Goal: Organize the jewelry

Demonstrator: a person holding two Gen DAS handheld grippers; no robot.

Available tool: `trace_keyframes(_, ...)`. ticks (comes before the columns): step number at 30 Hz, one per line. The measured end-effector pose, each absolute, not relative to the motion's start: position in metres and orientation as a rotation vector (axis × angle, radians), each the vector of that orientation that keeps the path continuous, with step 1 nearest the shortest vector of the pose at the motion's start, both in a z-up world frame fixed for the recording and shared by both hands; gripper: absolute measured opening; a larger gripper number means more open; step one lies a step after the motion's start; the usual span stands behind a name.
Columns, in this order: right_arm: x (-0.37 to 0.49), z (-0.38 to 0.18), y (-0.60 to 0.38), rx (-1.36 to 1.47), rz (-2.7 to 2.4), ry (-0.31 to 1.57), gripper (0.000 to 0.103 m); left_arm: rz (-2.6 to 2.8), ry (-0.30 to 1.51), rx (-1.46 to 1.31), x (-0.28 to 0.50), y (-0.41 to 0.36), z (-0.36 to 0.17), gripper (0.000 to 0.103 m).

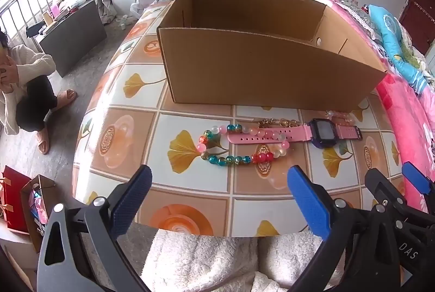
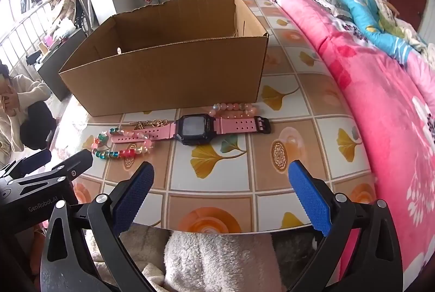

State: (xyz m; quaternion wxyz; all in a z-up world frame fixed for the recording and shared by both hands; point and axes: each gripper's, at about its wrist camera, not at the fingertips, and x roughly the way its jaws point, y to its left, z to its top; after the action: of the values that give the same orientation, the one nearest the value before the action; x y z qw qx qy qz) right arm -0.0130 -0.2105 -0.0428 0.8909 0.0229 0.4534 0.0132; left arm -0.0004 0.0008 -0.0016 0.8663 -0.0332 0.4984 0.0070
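Observation:
A pink-strapped watch [image 1: 320,132] [image 2: 194,127] lies flat on the tiled table in front of an open cardboard box [image 1: 261,74] [image 2: 168,80]. A multicoloured bead bracelet [image 1: 217,159] [image 2: 108,154] lies under its left strap end. A pale pink bead bracelet [image 1: 339,116] [image 2: 236,106] and a gold chain [image 1: 274,123] [image 2: 148,123] lie just behind the watch. My left gripper [image 1: 218,178] is open and empty, near the table's front edge below the multicoloured bracelet. My right gripper [image 2: 220,175] is open and empty, in front of the watch.
The table [image 1: 190,205] [image 2: 299,101] has a patterned cover. A bed with a pink blanket [image 1: 407,112] [image 2: 380,80] borders it on the right. A seated person [image 1: 24,91] is on the floor to the left. Paper bags [image 1: 24,202] stand at lower left.

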Motion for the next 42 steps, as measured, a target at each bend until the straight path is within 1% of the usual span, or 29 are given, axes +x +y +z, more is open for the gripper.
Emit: trace_keyframes(42, -0.0135, -0.0415, -0.215, 0.066, 0.033, 0.948, 0.095, 0.024, 1.041, -0.071, 0.0009, 0.0024, 0.001, 0.098)
